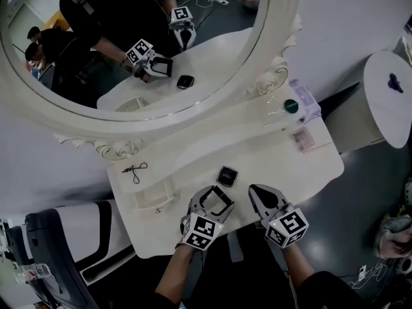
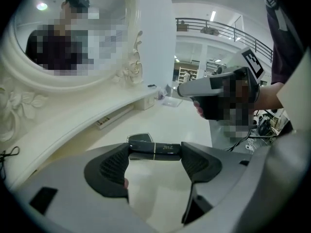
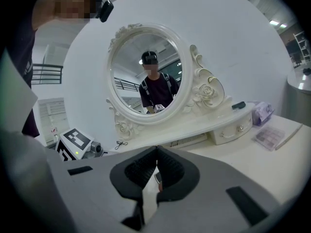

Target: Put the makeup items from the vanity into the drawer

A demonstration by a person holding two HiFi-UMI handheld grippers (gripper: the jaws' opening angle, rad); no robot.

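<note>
Left gripper [image 2: 155, 155] clamps a black makeup tube [image 2: 154, 149] crosswise at the front of the white vanity [image 1: 283, 166], just short of a black compact [image 1: 226, 176]; beside it, the right gripper [image 3: 156, 153] hovers, jaws pressed together, empty.

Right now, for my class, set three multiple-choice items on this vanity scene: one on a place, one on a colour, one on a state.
1. Where is the black square compact?
A. On the vanity top, just beyond the left hand-held gripper
B. Inside a drawer
C. On the floor

2. What colour is the round cap beside the clear box?
A. Red
B. Green
C. Yellow

3. The left hand-held gripper is:
A. Open and empty
B. Shut on a black tube
C. Shut on a brush

Answers:
1 A: the compact lies on the white top ahead of the jaws.
2 B: the head view shows it green.
3 B: the tube spans the gap, with a pad on each end.
</note>
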